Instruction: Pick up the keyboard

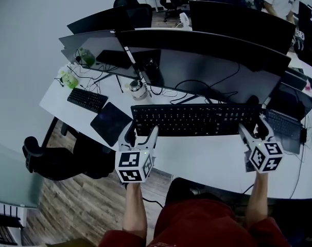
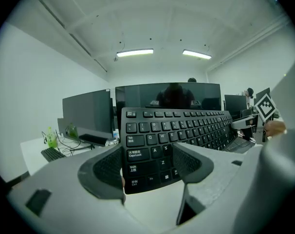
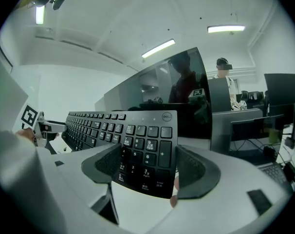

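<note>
A long black keyboard (image 1: 194,119) lies on the white desk (image 1: 207,156) in front of a wide dark monitor (image 1: 207,66). My left gripper (image 1: 141,133) is at its left end and stands open: in the left gripper view the keyboard's (image 2: 181,128) near left corner sits between the pads (image 2: 106,169). My right gripper (image 1: 255,127) is at the right end, also open, with the number-pad corner of the keyboard (image 3: 133,130) between its pads (image 3: 193,172). Whether either pad touches the keyboard I cannot tell.
A dark tablet-like slab (image 1: 111,121) and a smaller keyboard (image 1: 87,99) lie left of the keyboard. A glass jar (image 1: 138,90) and cables sit behind it, a laptop (image 1: 287,120) is at the right. An office chair (image 1: 48,158) stands below the desk's left edge.
</note>
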Demonstrator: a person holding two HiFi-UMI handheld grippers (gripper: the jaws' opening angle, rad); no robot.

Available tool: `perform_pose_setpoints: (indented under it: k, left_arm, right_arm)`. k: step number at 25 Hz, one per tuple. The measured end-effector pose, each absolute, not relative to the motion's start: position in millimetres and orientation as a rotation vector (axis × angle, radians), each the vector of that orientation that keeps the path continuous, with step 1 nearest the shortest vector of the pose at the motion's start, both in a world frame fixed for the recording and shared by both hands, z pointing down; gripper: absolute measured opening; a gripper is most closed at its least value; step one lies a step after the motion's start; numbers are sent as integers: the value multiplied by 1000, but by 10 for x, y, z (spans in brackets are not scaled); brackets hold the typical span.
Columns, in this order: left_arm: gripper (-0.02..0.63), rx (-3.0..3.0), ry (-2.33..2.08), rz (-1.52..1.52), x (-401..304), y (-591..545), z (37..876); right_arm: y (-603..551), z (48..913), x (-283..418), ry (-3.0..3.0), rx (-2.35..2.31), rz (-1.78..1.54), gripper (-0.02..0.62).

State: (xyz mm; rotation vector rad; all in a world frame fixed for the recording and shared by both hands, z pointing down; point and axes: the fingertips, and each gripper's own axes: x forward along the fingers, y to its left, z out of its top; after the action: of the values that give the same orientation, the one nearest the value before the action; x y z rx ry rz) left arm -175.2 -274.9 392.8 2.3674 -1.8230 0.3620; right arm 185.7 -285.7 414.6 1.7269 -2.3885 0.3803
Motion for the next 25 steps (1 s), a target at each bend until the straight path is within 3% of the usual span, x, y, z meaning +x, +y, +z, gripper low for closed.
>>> perform_pose_setpoints:
  k: [25]
  left_arm:
    - [307,2565,-2068,-63,-1889,-2546,2642]
  right_arm:
    - [-2712,2557,1700,-2572,1895,-218,348]
